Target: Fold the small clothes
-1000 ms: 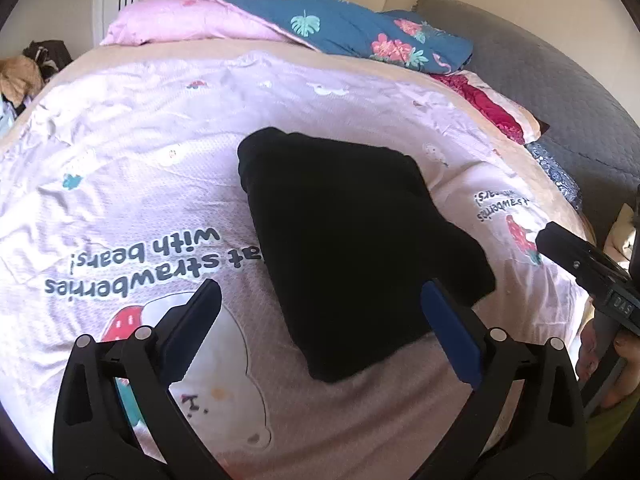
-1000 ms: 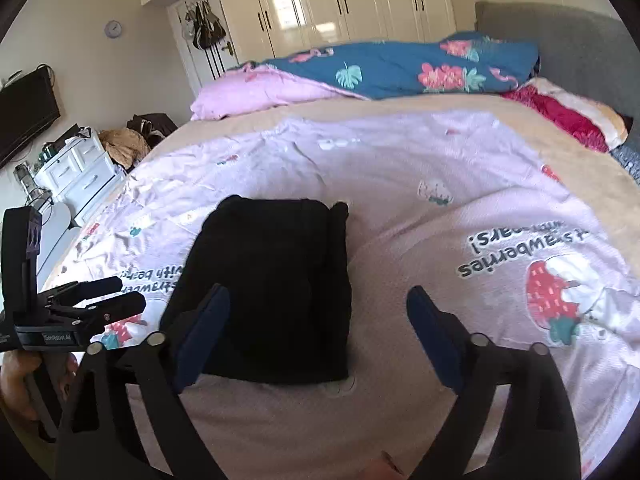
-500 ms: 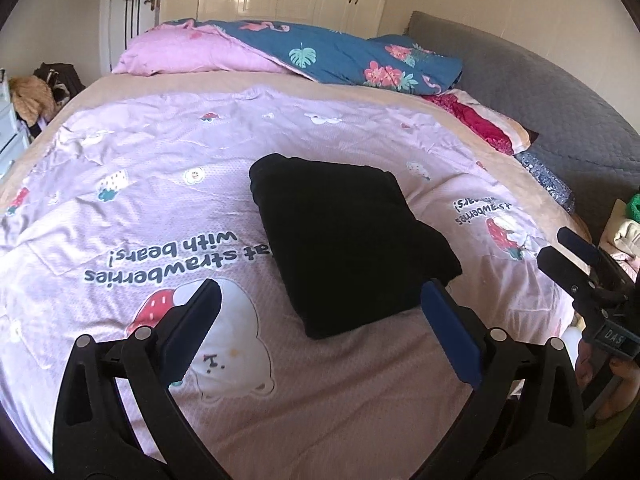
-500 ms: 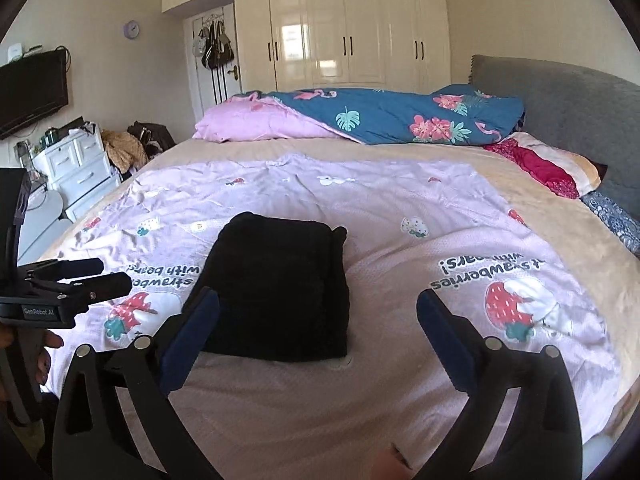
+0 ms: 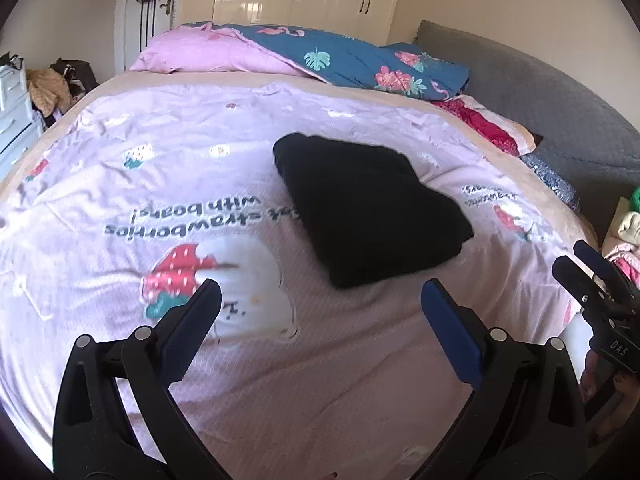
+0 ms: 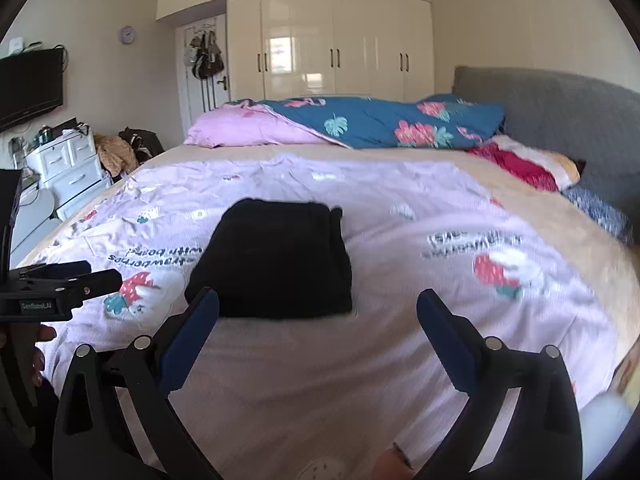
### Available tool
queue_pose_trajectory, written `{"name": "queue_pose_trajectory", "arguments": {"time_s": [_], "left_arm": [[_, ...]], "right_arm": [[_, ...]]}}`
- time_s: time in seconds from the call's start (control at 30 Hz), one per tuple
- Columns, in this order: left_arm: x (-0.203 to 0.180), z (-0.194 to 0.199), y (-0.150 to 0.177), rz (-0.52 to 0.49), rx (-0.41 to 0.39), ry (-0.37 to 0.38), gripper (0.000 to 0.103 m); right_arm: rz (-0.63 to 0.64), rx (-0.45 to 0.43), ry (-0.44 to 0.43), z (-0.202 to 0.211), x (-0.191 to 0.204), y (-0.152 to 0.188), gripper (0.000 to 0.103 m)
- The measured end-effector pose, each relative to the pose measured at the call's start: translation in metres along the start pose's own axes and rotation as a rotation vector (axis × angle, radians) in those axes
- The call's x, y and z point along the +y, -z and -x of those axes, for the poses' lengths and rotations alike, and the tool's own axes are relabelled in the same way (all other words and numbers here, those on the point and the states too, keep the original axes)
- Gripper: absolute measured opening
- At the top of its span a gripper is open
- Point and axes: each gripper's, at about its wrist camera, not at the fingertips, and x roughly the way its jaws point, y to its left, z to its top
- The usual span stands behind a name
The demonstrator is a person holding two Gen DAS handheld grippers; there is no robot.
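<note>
Centrally, a folded black garment (image 5: 372, 216) lies flat on a pale pink bedspread (image 5: 120, 168) printed with strawberries, bears and lettering; its folded edges are roughly straight and nothing touches it. Nearer the camera in each wrist view, both tools hang over bare bedspread, apart from the garment. Left gripper (image 5: 320, 304): blue-padded fingers (image 5: 450, 328) spread wide, with only bedspread between them. Right gripper (image 6: 318, 306): jaws likewise at full spread and empty, having just been opening; the garment's near edge shows just beyond its left fingertip. Each gripper also appears at the margin of the other's view, held by a hand. Behind the garment: a pink pillow (image 6: 240, 128), a blue floral quilt (image 6: 380, 124) and a grey headboard (image 6: 560, 108). Rear wall: cream wardrobe doors (image 6: 340, 44).
</note>
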Motion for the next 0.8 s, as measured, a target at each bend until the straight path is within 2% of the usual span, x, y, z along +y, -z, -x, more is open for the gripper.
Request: {"name": "queue_pose_trajectory", "arguments": {"time_s": [0.3,0.8], "left_arm": [[0.008,-0.005,0.027,0.021,0.009,0.000,0.094],[0.007,-0.009,0.032,0.007,0.029,-0.052,0.094]], "right_arm": [[-0.042,0.087,0.049,-0.016,0.004,0.041,0.099],[-0.025,0.106,0.049,-0.019,0.006,0.044,0.099]]}}
